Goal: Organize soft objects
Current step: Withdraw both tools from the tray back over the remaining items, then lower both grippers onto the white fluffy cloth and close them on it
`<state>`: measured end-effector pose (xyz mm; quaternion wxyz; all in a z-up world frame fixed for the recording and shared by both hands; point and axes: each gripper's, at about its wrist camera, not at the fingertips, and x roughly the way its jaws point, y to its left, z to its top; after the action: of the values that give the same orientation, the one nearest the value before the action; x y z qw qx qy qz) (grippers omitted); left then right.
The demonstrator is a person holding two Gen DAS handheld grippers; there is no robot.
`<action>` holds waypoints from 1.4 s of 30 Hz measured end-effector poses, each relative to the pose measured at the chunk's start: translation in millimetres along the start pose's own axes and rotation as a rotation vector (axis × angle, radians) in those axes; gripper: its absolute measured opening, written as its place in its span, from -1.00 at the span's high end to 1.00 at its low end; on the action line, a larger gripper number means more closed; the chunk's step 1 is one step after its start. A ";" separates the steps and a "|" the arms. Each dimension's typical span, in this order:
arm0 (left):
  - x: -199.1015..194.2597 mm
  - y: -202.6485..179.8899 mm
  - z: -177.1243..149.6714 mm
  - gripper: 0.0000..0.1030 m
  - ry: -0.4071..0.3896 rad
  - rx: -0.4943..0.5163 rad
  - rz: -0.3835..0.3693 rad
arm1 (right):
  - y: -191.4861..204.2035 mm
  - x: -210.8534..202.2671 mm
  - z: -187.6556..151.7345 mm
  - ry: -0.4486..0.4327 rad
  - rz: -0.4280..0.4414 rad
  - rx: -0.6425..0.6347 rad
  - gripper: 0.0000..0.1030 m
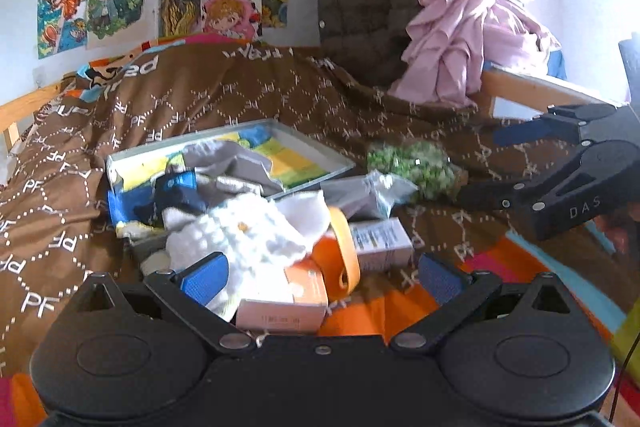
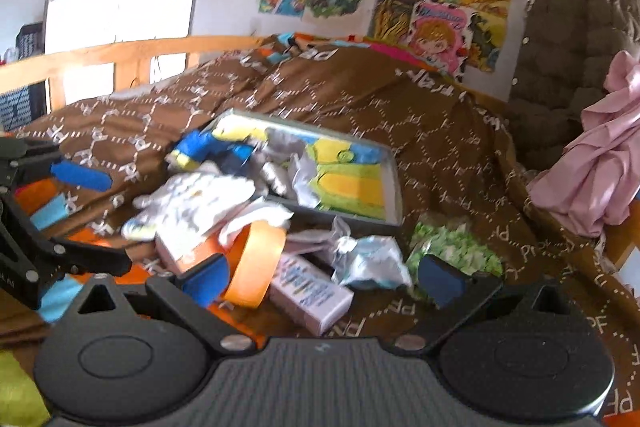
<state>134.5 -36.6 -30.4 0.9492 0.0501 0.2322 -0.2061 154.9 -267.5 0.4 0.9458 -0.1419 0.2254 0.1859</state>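
Currently both grippers, left gripper [image 1: 324,277] and right gripper [image 2: 322,277], jaws apart, hover over bed clutter; white knitted cloth [image 1: 248,231] lies beside the tin tray [image 1: 336,163], mid-blanket [image 1: 240,95].

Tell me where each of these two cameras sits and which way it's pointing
Left wrist view: sits behind the open left gripper, facing the wall of drawings across the bed; white fluffy cloth just ahead; the right gripper enters from the right.
Right wrist view: sits behind the open right gripper, facing the same way from further right; the left gripper shows at the left edge.
Both share the metal tray, orange band and brown blanket.
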 end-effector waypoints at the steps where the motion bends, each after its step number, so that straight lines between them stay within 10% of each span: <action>1: -0.4 0.1 -2.1 -0.96 0.007 0.005 0.001 | 2.5 0.8 -2.1 0.012 0.008 -0.008 -0.99; 42: -19.3 56.8 -33.4 -0.96 0.125 -0.137 0.137 | 66.6 45.4 13.3 0.157 0.187 0.014 -0.99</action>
<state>128.4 28.6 -51.1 0.9460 0.0136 0.3005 -0.1207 169.8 -190.4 -22.3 0.9047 -0.1276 0.3123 0.2602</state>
